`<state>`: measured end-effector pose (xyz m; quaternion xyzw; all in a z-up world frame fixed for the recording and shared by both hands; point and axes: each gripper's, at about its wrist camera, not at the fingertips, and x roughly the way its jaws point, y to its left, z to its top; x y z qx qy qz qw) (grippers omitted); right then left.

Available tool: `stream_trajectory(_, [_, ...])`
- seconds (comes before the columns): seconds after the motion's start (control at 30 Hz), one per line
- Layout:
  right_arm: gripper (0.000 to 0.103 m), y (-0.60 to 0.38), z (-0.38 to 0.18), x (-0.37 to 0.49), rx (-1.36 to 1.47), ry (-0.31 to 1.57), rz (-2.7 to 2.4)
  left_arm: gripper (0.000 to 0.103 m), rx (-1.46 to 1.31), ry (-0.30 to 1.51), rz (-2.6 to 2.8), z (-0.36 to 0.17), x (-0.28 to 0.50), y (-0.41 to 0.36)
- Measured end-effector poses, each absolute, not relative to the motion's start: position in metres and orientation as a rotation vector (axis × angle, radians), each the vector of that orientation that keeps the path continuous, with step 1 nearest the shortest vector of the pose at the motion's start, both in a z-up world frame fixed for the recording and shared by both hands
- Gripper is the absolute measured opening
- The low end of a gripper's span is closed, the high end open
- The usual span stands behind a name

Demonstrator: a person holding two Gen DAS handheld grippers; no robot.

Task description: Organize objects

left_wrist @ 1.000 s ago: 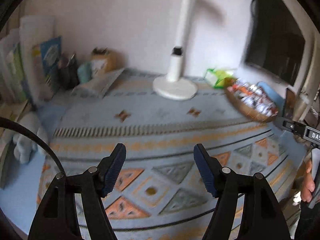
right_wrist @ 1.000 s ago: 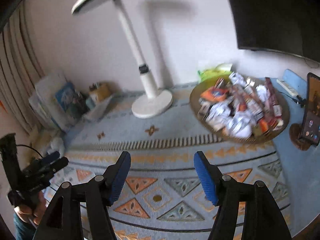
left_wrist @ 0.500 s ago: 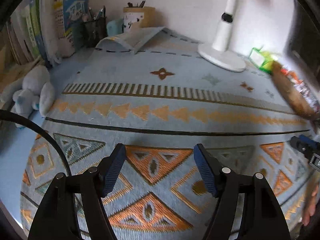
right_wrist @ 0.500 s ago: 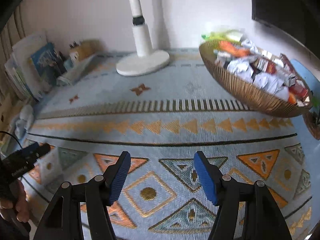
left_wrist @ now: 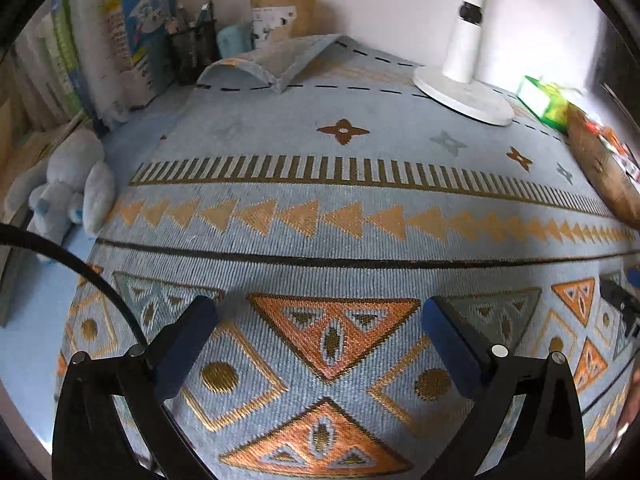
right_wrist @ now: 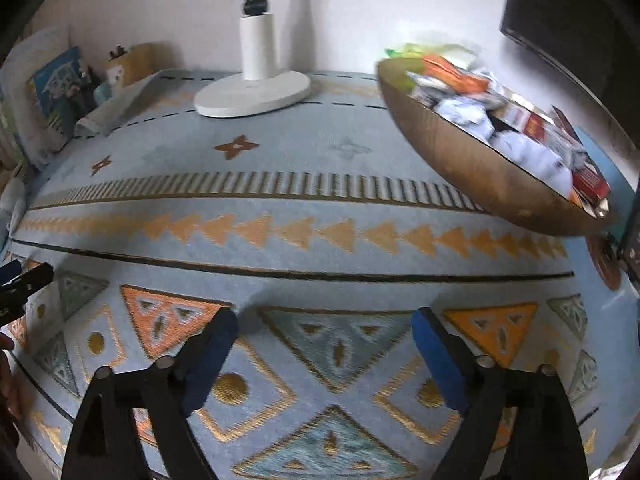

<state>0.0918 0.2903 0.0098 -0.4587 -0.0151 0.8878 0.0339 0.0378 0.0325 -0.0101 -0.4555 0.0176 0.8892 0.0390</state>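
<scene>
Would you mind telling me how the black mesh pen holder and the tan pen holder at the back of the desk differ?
The black mesh pen holder is dark and see-through; the tan pen holder is solid with a white label. The mesh one stands left of and nearer than the tan one. Both stand upright and hold pens.

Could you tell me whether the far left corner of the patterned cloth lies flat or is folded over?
Folded over: the cloth's corner curls back beside the pen holders.
</scene>
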Motion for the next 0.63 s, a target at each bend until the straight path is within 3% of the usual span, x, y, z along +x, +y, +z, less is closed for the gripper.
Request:
stream_trajectory(0.23, [0.103,0.327,0.008,0.094,-1.426,0.100,2.629,0.103,-1.360,0.081,2.693,-0.011,0.033,0.029])
stream_trajectory(0.63, [0.103,0.331,0.007,0.103,-1.329,0.080,2.689,0.103,-1.362,0.080,2.696,-0.012,0.034,0.030])
